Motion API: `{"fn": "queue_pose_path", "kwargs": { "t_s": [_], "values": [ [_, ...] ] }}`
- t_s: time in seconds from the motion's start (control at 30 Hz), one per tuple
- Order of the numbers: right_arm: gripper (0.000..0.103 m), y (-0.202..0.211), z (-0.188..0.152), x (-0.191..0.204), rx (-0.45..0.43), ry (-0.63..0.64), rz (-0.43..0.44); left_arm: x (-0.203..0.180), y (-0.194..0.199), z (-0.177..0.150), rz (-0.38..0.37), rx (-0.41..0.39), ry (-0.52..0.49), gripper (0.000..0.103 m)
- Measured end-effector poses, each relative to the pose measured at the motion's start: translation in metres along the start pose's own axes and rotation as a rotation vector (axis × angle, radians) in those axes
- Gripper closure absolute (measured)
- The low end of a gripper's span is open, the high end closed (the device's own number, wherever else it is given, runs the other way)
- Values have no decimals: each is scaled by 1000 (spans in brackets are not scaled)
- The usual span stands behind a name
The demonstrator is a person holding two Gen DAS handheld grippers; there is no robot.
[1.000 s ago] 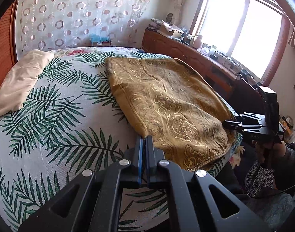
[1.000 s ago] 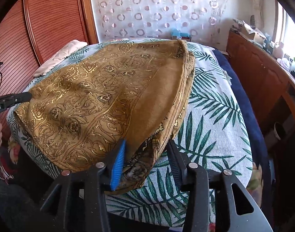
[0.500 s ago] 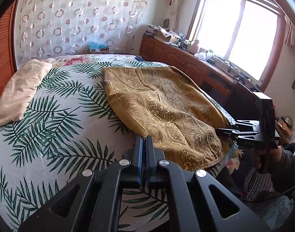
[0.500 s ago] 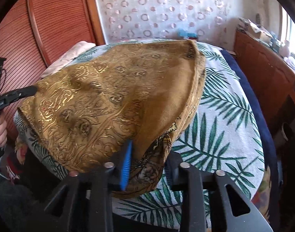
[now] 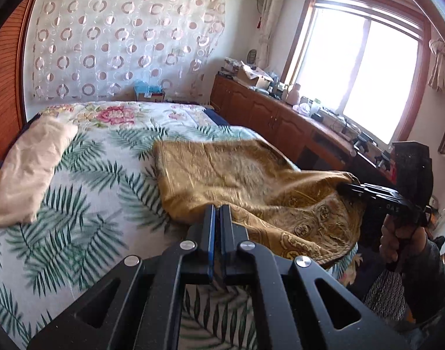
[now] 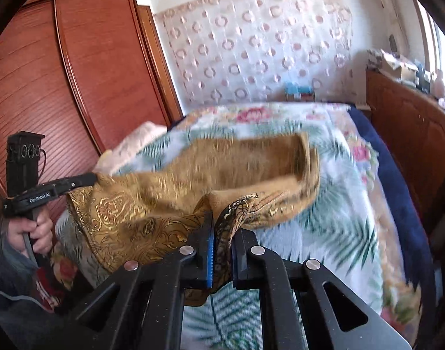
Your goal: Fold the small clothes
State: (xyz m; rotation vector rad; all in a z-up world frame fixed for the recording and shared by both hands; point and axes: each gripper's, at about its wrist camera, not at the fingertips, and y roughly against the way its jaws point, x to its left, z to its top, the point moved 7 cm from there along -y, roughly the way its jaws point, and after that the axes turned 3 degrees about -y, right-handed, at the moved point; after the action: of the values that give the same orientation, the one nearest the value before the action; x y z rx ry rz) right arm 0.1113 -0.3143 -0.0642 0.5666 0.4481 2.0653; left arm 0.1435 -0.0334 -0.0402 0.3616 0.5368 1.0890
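Golden paisley cloth [image 6: 152, 213] lies on the palm-leaf bedspread [image 5: 85, 180], its near edge lifted off the bed at both corners. Right tongs [image 6: 222, 250] have just been closing and now pinch a bunched corner of the cloth between the pads. Left tongs [image 5: 219, 233] are pressed together; seen from the right wrist at 9 o'clock, their tip touches the cloth's other corner. A pale pillow [image 5: 30, 172] rests at 9 o'clock.
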Motion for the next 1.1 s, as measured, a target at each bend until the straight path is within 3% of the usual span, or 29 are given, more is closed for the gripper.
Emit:
{"fn": "queue_pose_path", "kwargs": {
  "t_s": [0.13,0.3,0.47,0.67,0.83,0.87,0.9,0.97,1.03,1.1],
  "values": [
    [95,-9,33,-5,-41,12,-37,8,-13,36,38,-32,-14,100],
    [95,-41,59,-21,-31,8,-123,25,-42,60,82,-13,-6,100],
    [95,-76,64,-32,29,-5,-193,43,-70,68,134,17,6,100],
    [95,-101,73,-36,74,-30,-206,49,-81,63,159,37,7,100],
    [85,-99,84,-36,65,-35,-190,46,-79,61,183,46,-19,99],
    [74,-93,83,-37,59,-36,-190,45,-78,62,181,48,-21,99],
    [64,-91,83,-39,47,-35,-194,45,-77,62,180,51,-25,97],
    [60,-89,82,-42,25,-28,-196,42,-74,61,185,48,-43,81],
    [59,-81,81,-42,13,-18,-195,40,-68,61,171,36,-52,58],
    [58,-74,75,-40,3,3,-191,37,-62,59,151,40,-58,54]
  ]
}}
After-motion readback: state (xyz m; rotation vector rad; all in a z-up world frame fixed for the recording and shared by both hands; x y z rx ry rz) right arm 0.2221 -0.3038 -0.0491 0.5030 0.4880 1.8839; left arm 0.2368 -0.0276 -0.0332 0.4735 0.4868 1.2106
